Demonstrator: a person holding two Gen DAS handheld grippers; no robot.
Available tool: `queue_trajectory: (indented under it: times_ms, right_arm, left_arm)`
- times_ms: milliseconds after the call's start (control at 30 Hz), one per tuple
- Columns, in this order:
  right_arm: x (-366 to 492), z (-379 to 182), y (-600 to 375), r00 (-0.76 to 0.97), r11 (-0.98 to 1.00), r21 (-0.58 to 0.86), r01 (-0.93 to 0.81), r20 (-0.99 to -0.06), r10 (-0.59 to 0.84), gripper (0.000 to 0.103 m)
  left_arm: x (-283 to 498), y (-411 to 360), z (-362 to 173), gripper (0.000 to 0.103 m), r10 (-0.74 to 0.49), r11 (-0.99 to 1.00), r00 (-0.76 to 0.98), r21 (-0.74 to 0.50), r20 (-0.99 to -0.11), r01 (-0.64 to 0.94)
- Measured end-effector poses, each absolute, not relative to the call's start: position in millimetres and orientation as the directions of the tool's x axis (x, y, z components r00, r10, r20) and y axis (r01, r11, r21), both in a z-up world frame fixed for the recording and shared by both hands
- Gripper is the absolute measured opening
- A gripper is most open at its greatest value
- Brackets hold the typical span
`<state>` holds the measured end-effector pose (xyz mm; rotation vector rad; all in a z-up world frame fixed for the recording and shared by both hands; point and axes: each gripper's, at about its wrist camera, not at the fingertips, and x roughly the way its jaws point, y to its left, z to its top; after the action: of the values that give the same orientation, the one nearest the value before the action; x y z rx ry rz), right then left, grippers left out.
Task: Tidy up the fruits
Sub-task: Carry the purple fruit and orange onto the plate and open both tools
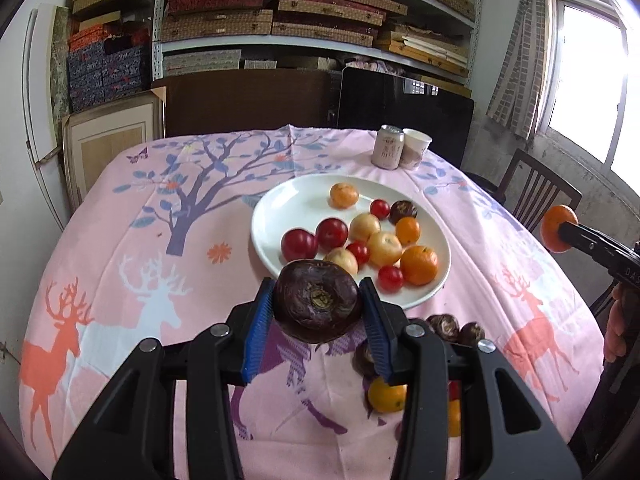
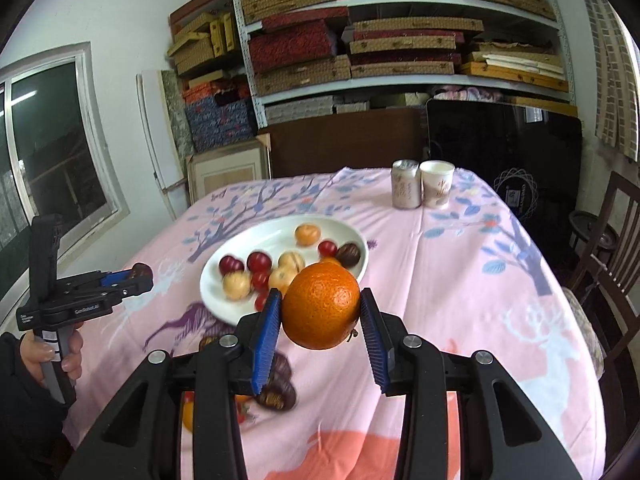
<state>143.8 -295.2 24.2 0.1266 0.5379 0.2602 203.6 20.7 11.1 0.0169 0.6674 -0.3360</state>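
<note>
My left gripper (image 1: 318,310) is shut on a dark purple-brown water chestnut (image 1: 318,306) and holds it above the near rim of the white plate (image 1: 288,204). The plate holds several oranges, red fruits, pale yellow fruits and one dark chestnut (image 1: 403,211). My right gripper (image 2: 320,318) is shut on an orange (image 2: 322,306), held above the table near the plate (image 2: 264,240); it also shows at the right edge of the left wrist view (image 1: 558,229). Loose chestnuts (image 1: 444,326) and an orange (image 1: 386,396) lie on the cloth below my left gripper.
A can (image 1: 387,147) and a paper cup (image 1: 416,148) stand at the table's far right. The table has a pink tablecloth (image 1: 120,240) with deer and tree print. A wooden chair (image 1: 536,196) stands to the right. Shelves of boxes (image 1: 304,12) fill the back wall.
</note>
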Motion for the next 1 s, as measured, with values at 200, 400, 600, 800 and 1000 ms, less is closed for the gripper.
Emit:
queue_trajectory:
  times_ms: [200,400,600,800,1000]
  right_arm:
    - [195.3,31.8,-292.2,0.819,0.957,0.195,-0.213,-0.498,0.284,0.04]
    - [261.6,7.3,-275.2,0.78,0.954,0.211,-0.214,-0.55,0.297,0.04]
    - [308.4,-18.9,-250.7,0.747,0.95,0.199,-0.243,-0.586,0.314,0.043]
    - [300.1,-23.3,-254.5,0.769,0.95,0.217,-0.226,-0.558,0.31,0.061]
    - [260.5,-28.5,-282.7,0.765,0.94,0.273,-0.206,-0.553,0.329,0.062]
  left_arm:
    - [254.4,-4.1,24.4,0.042,-0.31,0.943,0.735,-0.1,-0.603,0.316]
    - [318.4,-22.3,0.6,0.042,-0.3,0.948,0.7,-0.121,-0.648,0.294]
    - [364.3,-32.6,-27.8,0.044,-0.28,0.955,0.669,-0.131,-0.689,0.265]
    - [350.4,-26.0,-23.7,0.07,-0.29,0.955,0.699,-0.15,-0.654,0.256]
    - [281.6,-19.2,-22.5,0.074,-0.316,0.937,0.688,-0.104,-0.653,0.332]
